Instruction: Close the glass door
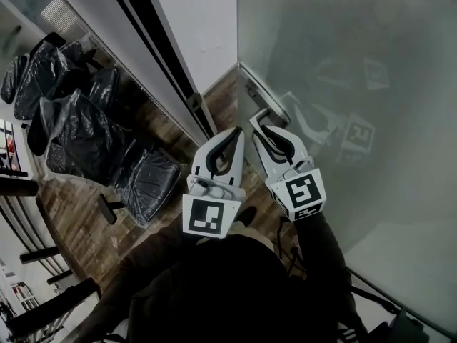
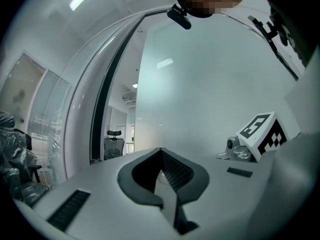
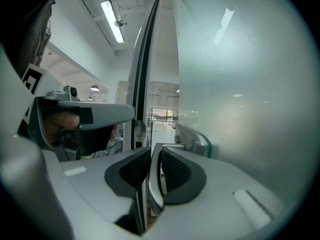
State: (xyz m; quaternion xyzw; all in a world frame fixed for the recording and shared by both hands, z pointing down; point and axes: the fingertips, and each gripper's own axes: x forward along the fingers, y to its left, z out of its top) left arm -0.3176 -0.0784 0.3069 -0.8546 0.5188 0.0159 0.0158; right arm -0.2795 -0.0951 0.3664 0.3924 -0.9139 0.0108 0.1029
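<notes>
At the edge of the frosted glass door [image 1: 357,56], my right gripper [image 1: 264,124] is clamped on the metal lever handle [image 1: 265,108] — the handle's flat bar is pinched between its jaws. My left gripper [image 1: 236,133] hangs just beside it, jaws together on nothing — on the side nearer the door frame [image 1: 153,48].
</notes>
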